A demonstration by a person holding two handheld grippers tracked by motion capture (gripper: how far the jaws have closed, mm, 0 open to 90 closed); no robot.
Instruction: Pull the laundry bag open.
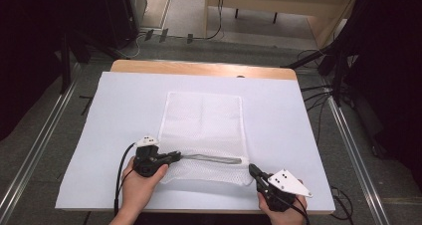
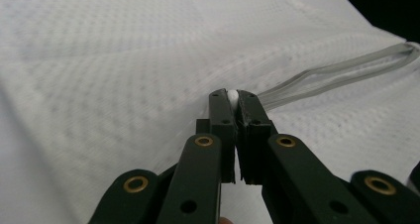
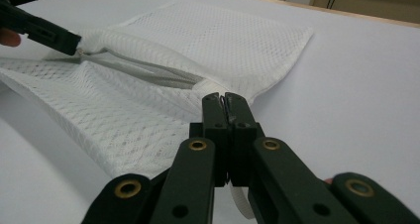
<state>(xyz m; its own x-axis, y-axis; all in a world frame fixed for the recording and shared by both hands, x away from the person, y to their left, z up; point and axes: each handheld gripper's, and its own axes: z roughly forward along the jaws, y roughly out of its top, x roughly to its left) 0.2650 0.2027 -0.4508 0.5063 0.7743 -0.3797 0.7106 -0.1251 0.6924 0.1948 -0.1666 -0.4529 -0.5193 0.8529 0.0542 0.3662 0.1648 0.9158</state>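
A white mesh bag (image 1: 204, 120) lies flat on the white table top (image 1: 298, 135). Its grey zipper (image 1: 214, 159) runs across the near end and gapes open. My left gripper (image 1: 178, 157) is at the zipper's left end, shut on the small white zipper pull (image 2: 232, 96); the open zipper (image 2: 337, 73) trails off to the right behind it. My right gripper (image 1: 252, 169) is at the bag's near right corner, shut on the fabric edge there (image 3: 225, 101). In the right gripper view the left gripper (image 3: 54, 35) pinches the bag (image 3: 208, 35) at the far end of the zipper (image 3: 148, 70).
A strip of wooden table edge (image 1: 199, 68) shows beyond the white top. Cables and dark stand legs (image 1: 328, 60) are on the floor at the right and back. Metal rails (image 1: 358, 155) run along both sides of the table.
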